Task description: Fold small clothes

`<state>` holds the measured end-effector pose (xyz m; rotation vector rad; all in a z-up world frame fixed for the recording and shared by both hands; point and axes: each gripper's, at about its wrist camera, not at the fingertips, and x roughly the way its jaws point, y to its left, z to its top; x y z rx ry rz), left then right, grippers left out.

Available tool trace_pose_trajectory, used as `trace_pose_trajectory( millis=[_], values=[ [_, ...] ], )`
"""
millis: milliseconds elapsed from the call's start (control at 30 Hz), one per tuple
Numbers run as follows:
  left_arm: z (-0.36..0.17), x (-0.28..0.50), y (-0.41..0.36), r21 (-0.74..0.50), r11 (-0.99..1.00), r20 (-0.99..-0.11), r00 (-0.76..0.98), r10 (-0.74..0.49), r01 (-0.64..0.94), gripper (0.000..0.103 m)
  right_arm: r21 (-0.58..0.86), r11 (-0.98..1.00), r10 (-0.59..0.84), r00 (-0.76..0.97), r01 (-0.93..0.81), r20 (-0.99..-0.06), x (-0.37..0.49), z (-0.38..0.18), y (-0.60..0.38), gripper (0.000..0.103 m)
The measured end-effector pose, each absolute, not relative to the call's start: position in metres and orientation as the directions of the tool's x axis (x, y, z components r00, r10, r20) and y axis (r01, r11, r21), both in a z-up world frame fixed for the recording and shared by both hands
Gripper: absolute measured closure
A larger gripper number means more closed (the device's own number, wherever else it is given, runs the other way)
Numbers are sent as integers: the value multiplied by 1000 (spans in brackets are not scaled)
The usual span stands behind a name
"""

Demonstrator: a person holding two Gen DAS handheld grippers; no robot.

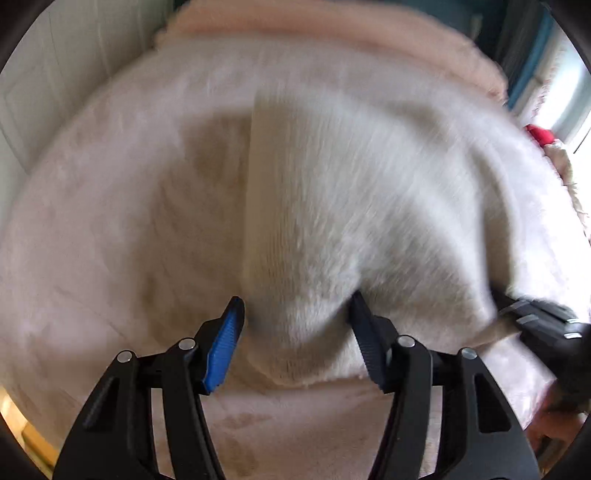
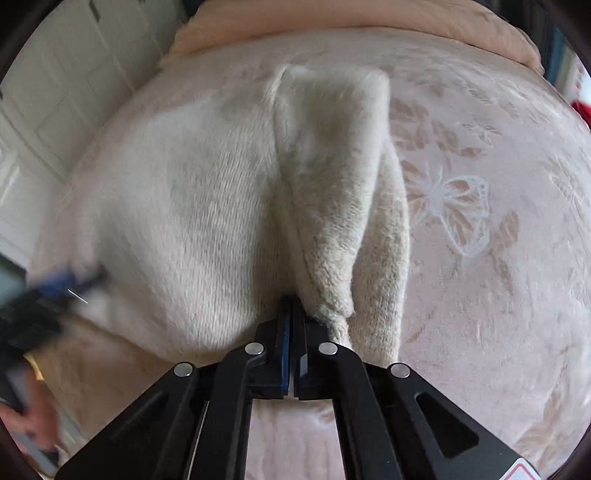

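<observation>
A cream fuzzy knit garment (image 1: 332, 192) lies on a pale pink bedspread (image 1: 92, 240). My left gripper (image 1: 295, 306) is open, its jaws wide apart on either side of the garment's near corner, just above it. In the right wrist view the garment (image 2: 184, 221) spreads to the left, and my right gripper (image 2: 291, 306) is shut on a bunched fold of it (image 2: 332, 206) that rises toward the camera. The right gripper shows blurred at the right edge of the left wrist view (image 1: 535, 321); the left gripper shows blurred at the left edge of the right wrist view (image 2: 55, 288).
The bedspread (image 2: 480, 221) has a raised butterfly pattern. A peach pillow or blanket (image 2: 351, 18) lies along the far edge. White panelled doors (image 2: 55, 92) stand to the left. A red item (image 1: 539, 134) lies at the bed's far right.
</observation>
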<state>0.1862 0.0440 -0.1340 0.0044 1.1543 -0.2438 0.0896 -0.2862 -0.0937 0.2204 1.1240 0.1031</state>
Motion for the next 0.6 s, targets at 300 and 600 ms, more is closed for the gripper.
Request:
trace_pose_trajectory(
  millis=[300,600],
  values=[
    [-64,125,44,-33,982,-831,540,-131,187,41,76,996,27,618,54,-786,0,-26,-289,78],
    [-41,61,18,54,972,-777,620,-104,230,24,71,990,-24,656,119,-754,-38,-24,-300,45]
  ],
)
